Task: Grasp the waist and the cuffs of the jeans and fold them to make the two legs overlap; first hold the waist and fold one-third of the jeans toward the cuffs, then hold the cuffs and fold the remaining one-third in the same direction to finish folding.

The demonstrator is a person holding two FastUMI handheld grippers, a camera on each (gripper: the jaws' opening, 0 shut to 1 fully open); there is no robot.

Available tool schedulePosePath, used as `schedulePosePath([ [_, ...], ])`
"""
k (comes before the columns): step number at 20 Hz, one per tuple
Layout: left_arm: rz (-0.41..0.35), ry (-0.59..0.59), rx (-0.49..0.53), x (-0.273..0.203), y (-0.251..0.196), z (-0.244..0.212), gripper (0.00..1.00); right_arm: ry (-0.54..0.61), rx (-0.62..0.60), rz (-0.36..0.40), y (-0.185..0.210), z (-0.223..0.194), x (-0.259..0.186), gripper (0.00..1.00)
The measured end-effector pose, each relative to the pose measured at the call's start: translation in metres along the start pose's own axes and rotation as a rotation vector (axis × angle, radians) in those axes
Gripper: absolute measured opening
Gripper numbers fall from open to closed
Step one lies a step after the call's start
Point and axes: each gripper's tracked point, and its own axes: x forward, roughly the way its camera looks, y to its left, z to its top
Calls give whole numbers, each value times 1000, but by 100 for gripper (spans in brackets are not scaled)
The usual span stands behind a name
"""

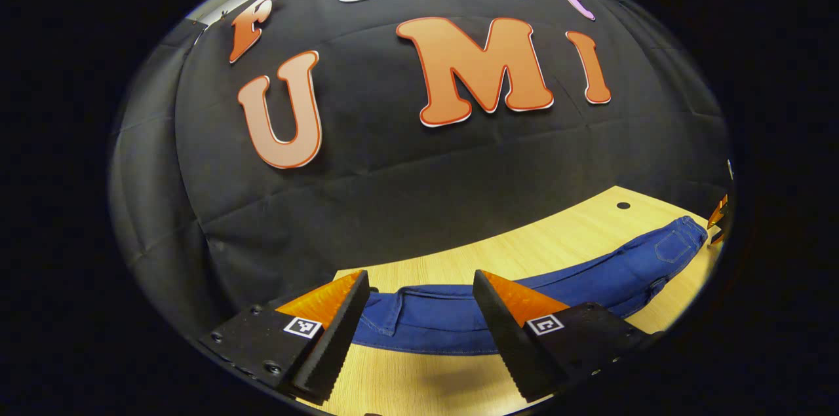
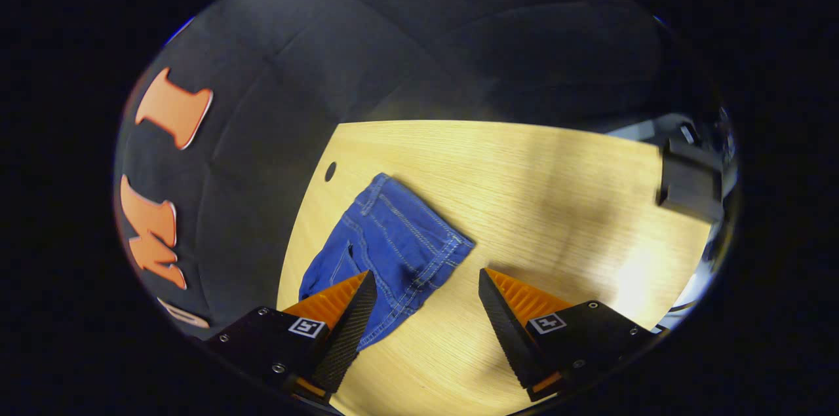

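Note:
Blue jeans lie stretched flat on the wooden table, legs overlapped. In the left gripper view the cuff end lies just beyond my left gripper, which is open and holds nothing; the waist end with a back pocket reaches far right. The other gripper peeks in at the right edge there. In the right gripper view the waist end lies ahead and left of my right gripper, which is open above the table with the denim edge near its left finger.
A round cable hole sits in the table near the waist, close to the back edge. A dark boxy object stands at the far right table edge. The black cloth wall runs right behind the table.

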Motion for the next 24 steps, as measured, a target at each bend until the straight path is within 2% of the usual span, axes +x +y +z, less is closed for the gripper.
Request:
schedulePosePath([
  [1,-4,3,6,1,1,-3,100,-2,25,-18,-4,0,7,97],
  [5,0,23,21,9,8,-11,98,-42,88,2,11,14,24,97],
  [9,10,29,35,13,13,-13,98,-37,87,23,30,11,43,95],
  [10,13,30,40,14,14,-13,98,-45,95,-4,25,10,50,90],
  [11,17,34,40,15,17,-14,100,-44,110,-20,22,7,56,75],
  [13,23,37,30,17,22,-16,98,-67,109,12,32,5,71,55],
  [14,23,41,20,17,25,-16,98,-106,125,33,40,11,75,29],
  [15,22,43,9,16,27,-18,98,-113,136,58,43,10,77,29],
  [16,21,47,2,16,29,-19,97,-124,145,74,45,9,77,18],
  [17,24,53,1,16,32,-22,100,-126,144,83,46,9,76,18],
  [18,28,57,3,17,36,-24,98,-128,171,76,44,11,77,18],
  [19,34,56,2,15,42,-24,98,-140,175,87,49,13,70,0],
  [22,35,51,-19,11,57,-24,97,-186,69,89,64,18,58,0],
  [23,37,48,-21,9,63,-23,100,-199,22,95,73,18,55,0],
  [24,42,44,-22,8,72,-23,98,-215,-21,101,82,19,50,0],
])
